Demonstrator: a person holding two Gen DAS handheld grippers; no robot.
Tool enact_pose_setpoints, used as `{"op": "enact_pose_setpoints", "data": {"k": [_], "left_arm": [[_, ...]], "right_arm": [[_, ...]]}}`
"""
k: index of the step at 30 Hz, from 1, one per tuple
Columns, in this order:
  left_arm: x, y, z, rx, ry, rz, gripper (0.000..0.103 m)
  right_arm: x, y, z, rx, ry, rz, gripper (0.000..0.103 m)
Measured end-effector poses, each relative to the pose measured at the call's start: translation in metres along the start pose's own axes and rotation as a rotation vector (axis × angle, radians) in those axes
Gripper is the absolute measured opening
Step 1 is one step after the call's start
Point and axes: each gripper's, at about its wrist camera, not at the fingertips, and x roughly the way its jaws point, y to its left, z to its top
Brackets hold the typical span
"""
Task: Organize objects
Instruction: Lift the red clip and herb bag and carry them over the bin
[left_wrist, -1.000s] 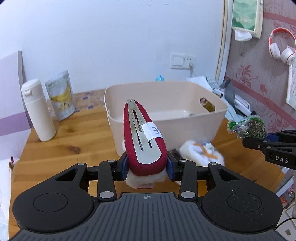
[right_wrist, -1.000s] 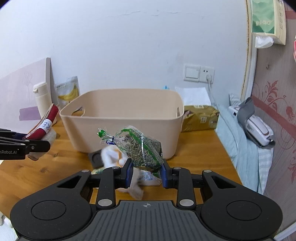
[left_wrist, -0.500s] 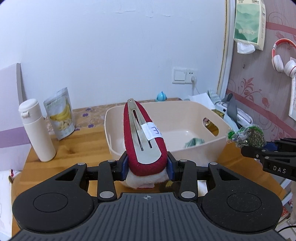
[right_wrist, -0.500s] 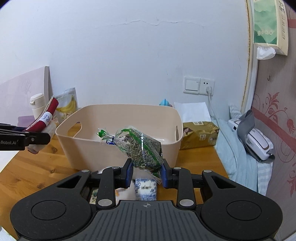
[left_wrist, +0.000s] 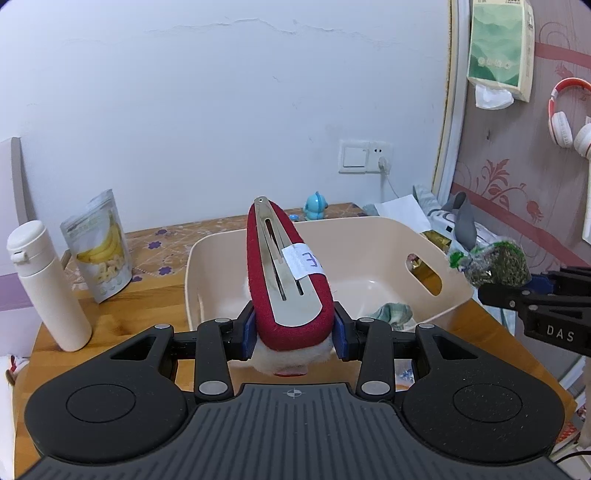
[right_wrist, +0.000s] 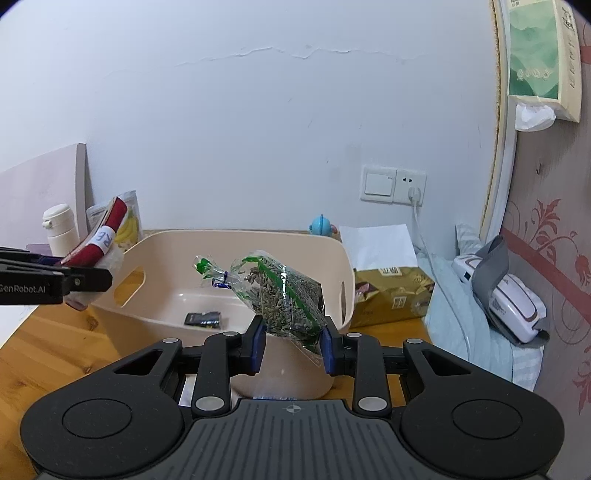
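My left gripper (left_wrist: 293, 334) is shut on a red hair clip (left_wrist: 284, 273) with a metal plate and a white label, held above the near rim of the beige basin (left_wrist: 458, 295). The clip also shows in the right wrist view (right_wrist: 105, 236). My right gripper (right_wrist: 291, 349) is shut on a clear bag of dried herbs (right_wrist: 280, 295), held above the basin's (right_wrist: 343, 266) right near side. The bag also shows in the left wrist view (left_wrist: 495, 264). A green cloth (left_wrist: 393, 314) and a small dark packet (right_wrist: 203, 318) lie in the basin.
A white bottle (left_wrist: 48, 284) and a banana chip pouch (left_wrist: 101, 247) stand at the left on the wooden table (left_wrist: 147, 295). A blue toy (left_wrist: 316, 205) sits behind the basin. A gold package (right_wrist: 391, 295), white paper and bedding lie to the right.
Both grippers have risen with their loads and moved forward over the basin. The basin's inside now shows from above; the items on the table in front of it have dropped out of view.
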Motion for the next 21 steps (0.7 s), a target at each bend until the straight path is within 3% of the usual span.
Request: {"op": "enact_pose_setpoints", "data": {"k": [21], "left_arm": [[0.082,0.003,0.002,0.005,0.114,0.02,0.04]], "right_arm": [[0.08,0.004,0.023,-0.054,0.061,0.027,0.029]]}}
